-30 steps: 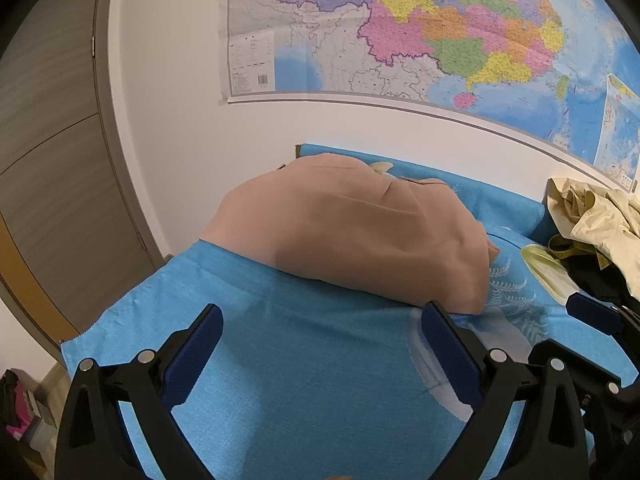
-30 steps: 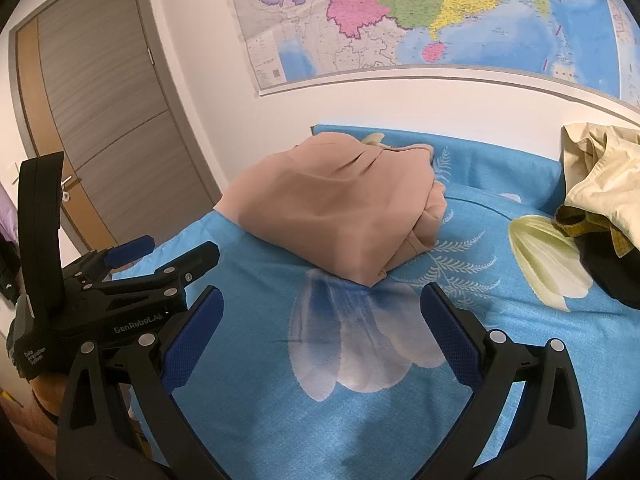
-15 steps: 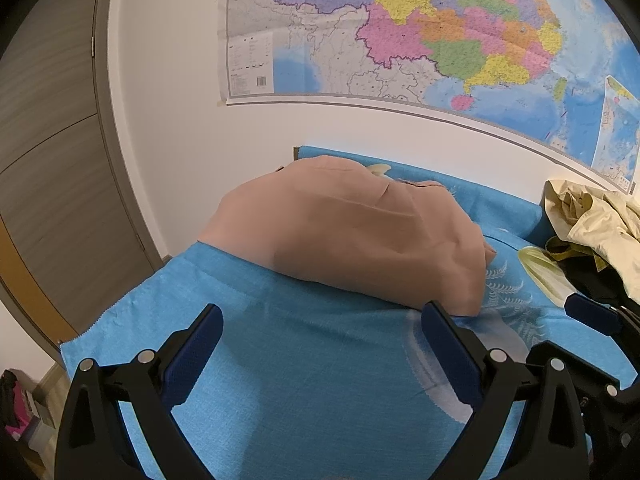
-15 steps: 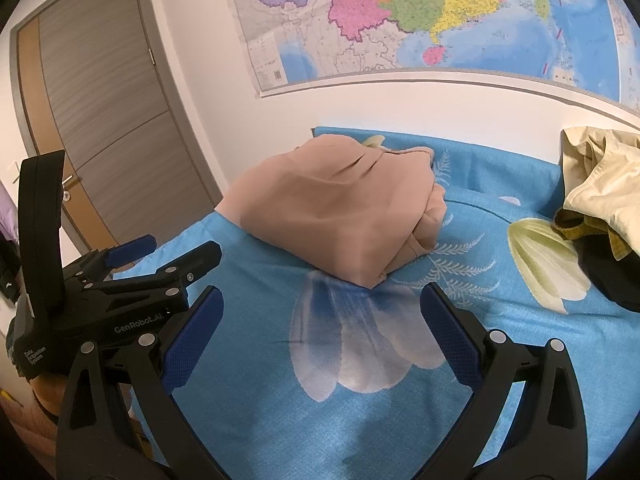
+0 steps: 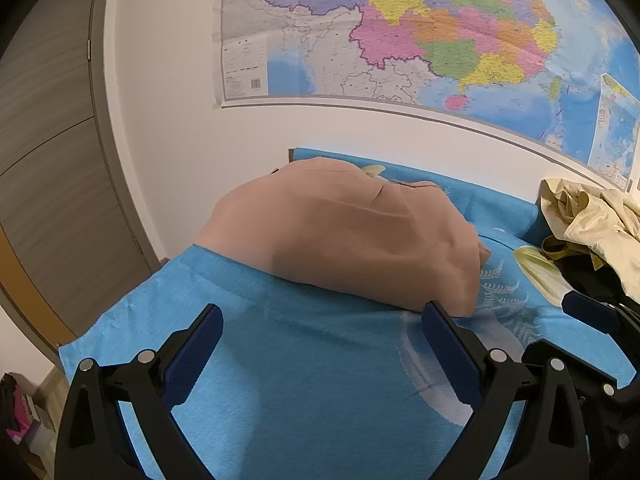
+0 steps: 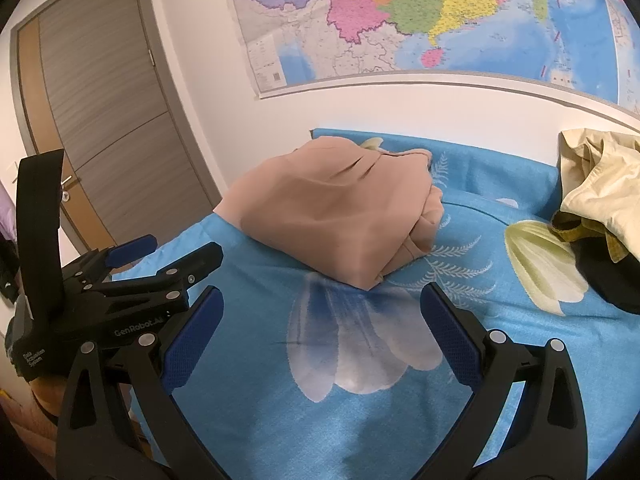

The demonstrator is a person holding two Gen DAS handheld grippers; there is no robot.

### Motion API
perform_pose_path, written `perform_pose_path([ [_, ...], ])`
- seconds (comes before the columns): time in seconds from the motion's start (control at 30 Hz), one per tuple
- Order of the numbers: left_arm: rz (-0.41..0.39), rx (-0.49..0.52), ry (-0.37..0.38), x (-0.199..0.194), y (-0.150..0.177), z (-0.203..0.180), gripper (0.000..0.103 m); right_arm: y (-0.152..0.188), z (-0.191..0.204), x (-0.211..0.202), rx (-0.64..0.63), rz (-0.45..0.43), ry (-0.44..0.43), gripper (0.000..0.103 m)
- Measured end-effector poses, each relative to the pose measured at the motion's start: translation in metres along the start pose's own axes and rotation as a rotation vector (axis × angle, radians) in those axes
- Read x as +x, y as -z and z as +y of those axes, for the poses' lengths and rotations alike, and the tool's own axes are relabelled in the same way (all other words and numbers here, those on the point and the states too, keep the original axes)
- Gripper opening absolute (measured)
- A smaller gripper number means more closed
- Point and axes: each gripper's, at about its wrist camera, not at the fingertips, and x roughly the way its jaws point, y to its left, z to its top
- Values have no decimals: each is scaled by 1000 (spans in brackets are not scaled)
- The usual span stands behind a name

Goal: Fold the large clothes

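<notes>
**Both claws empty, folded garment parked aside**

My left claw (image 5: 320, 344) and right claw (image 6: 320, 324) gape wide, holding nothing. The tan folded garment (image 6: 340, 208) sits mid-frame on the blue bedsheet (image 6: 500, 380), probably clearing room for the crumpled cream clothes (image 6: 600, 176) at right.

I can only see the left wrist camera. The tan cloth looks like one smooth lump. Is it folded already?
Observer: Yes. The right wrist view shows the tan garment from its other side, where stacked folded layers show.
Kid: Does the door have a handle?
Observer: Yes, a silver door handle sticks out, seen only in the right wrist view.
Kid: What's that white patch on the sheet?
Observer: A whole big white flower print on the blue bedsheet, in front of the open right tongs.
</notes>
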Motion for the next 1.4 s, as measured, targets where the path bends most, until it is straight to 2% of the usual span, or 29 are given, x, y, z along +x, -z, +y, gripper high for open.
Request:
perform_pose_path([
  [1.4, 14, -7, 11, 6, 3, 1, 96, 2, 1, 3, 17, 3, 7, 97],
])
